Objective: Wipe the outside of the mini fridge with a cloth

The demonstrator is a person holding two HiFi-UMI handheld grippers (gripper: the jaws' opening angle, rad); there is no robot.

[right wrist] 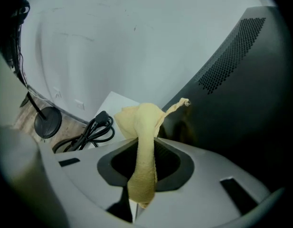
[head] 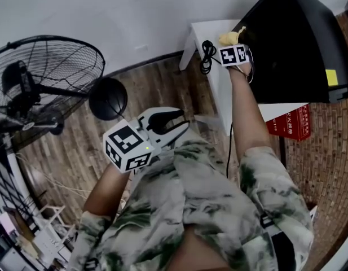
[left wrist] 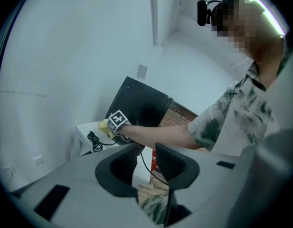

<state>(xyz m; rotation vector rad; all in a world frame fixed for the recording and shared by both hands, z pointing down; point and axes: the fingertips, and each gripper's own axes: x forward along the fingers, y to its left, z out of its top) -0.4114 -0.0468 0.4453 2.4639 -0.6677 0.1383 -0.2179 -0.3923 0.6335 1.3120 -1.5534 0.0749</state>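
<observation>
The room had a floor of brown wooden planks point(head: 162, 83) and a plain white wall point(head: 106, 10) filling the upper left of the head view. A black pedestal fan with a wire cage point(head: 44, 78) stood at the left edge, its round black base point(head: 108, 99) on the planks near centre frame. Along the right edge ran a brick-patterned surface point(head: 326, 151); whether it was floor or wall could not be told from that angle.

A small white worktop point(head: 205, 30) stood against the wall at upper centre. On it, toward the upper right, sat the glossy black mini fridge point(head: 292, 44), carrying a small yellow label point(head: 331, 77); its inside was not in view. A coiled black power cord point(head: 206, 55) lay on the bare left part of the worktop. Under the worktop stood a red carton with white print point(head: 292, 123), its contents unseen.

The right claw point(right wrist: 144, 163) was clamped on a soft yellow cloth point(right wrist: 144, 122), which bunched above the jaws just beside the fridge's side, and that side mirrored it. The left claw point(left wrist: 146, 161) hung low, well apart from the worktop, its jaws apart with nothing between them.
</observation>
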